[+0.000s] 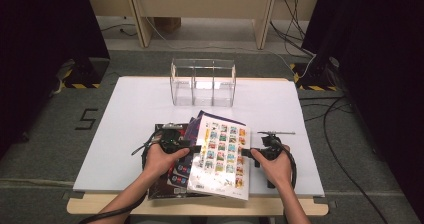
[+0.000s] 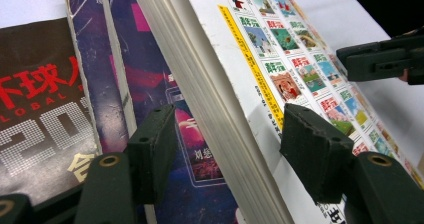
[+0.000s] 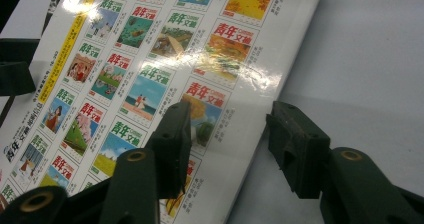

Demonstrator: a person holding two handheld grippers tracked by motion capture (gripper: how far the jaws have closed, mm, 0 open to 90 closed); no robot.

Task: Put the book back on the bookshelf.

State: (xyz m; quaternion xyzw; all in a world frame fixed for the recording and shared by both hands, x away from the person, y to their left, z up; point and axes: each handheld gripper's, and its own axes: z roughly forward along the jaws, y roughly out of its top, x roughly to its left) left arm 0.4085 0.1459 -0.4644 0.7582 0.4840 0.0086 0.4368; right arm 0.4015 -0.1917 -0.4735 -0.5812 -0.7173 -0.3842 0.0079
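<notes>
Your left tool [image 2: 225,149] is spread, its jaws straddling the left edge of the top book [image 1: 220,155], not pinching it. Your right tool [image 3: 227,144] is spread wide over the book's right edge. The book tops a fanned stack at the bench's [image 1: 130,114] near edge.

Bare worktop [image 1: 135,109] lies open between the book stack [image 1: 200,156] and the clear divider box [image 1: 202,82] at the back. The stack fills the gap between the left tool [image 1: 192,149] and the right tool [image 1: 248,152]; right of the stack the surface is free.
</notes>
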